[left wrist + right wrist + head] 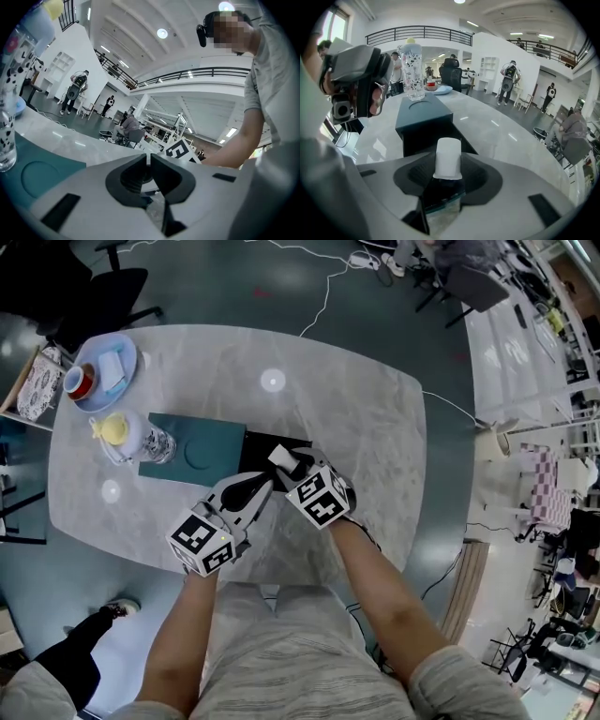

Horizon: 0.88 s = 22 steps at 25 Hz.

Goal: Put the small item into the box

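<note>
A small white cylindrical item (448,157) stands upright between the jaws of my right gripper (448,164), which is shut on it. In the head view the item (279,457) and right gripper (288,465) hover over the black near end (267,446) of the flat teal box (192,451). The right gripper view shows that black end (426,136) just beyond the item, with the box's teal top (423,112) behind it. My left gripper (264,484) is close beside the right one, at the box's near edge. Its jaws (148,158) are shut and hold nothing.
A clear spotted bottle with a yellow lid (131,437) lies at the teal box's left end. A blue plate (117,352) with a red cup (81,382) sits at the table's far left corner. The marble table's front edge (281,573) is just before my body.
</note>
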{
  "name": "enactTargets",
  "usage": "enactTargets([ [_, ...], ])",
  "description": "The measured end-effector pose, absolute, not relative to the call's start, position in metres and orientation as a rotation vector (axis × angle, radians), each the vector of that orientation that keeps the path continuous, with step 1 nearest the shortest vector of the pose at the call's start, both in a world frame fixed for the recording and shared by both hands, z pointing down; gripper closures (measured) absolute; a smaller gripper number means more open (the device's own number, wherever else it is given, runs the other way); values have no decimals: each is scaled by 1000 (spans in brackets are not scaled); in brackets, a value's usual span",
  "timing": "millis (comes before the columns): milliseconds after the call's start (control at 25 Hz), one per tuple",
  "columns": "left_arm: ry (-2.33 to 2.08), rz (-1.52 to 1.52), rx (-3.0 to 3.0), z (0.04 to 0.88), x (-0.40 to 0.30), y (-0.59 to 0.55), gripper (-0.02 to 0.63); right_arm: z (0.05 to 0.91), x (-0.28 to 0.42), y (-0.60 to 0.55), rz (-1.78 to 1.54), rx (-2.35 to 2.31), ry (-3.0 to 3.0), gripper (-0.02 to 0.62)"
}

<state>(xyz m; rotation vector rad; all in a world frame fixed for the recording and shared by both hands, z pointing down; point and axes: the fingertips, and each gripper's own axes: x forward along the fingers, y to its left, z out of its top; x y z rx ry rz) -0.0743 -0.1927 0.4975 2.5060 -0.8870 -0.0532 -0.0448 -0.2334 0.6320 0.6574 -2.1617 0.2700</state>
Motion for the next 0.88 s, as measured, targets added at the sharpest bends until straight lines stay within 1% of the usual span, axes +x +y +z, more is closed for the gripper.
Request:
enactTargets([
  [360,-891,-46,2499,502,-79,-190,583,645,-50,-228,271,617,-2132,410],
  [880,-885,-44,2507,500,-79,-193,583,631,-48,-228,299,653,-2179,403],
])
